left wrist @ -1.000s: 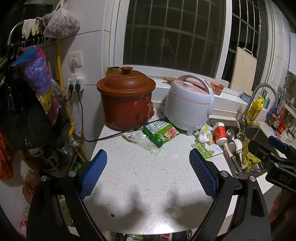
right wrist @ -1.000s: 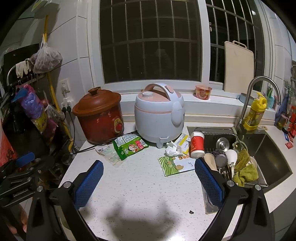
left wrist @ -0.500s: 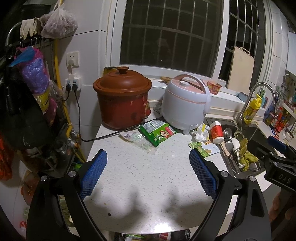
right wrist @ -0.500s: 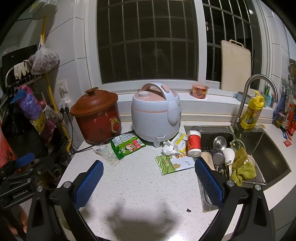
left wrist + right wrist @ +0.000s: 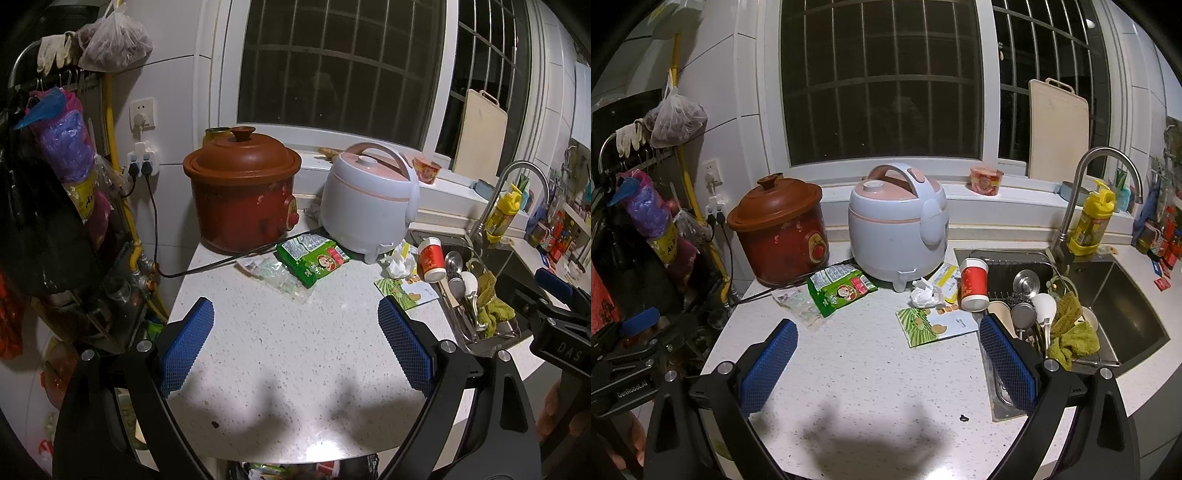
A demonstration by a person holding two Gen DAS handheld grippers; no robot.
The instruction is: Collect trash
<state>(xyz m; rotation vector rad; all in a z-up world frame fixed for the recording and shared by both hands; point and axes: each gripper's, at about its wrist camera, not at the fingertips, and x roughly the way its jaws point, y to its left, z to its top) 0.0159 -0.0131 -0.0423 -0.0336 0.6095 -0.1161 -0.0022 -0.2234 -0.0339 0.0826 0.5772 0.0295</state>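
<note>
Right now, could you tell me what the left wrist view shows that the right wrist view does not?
Only the left wrist view shows the yellow tin behind the brown clay pot. Only the right wrist view shows the sink basin and the yellow slip beside the crumpled tissue. Both share the green snack bag, red paper cup, rice cooker, and open jaws.

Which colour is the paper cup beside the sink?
Red with a white rim, clearest in the right wrist view.
</note>
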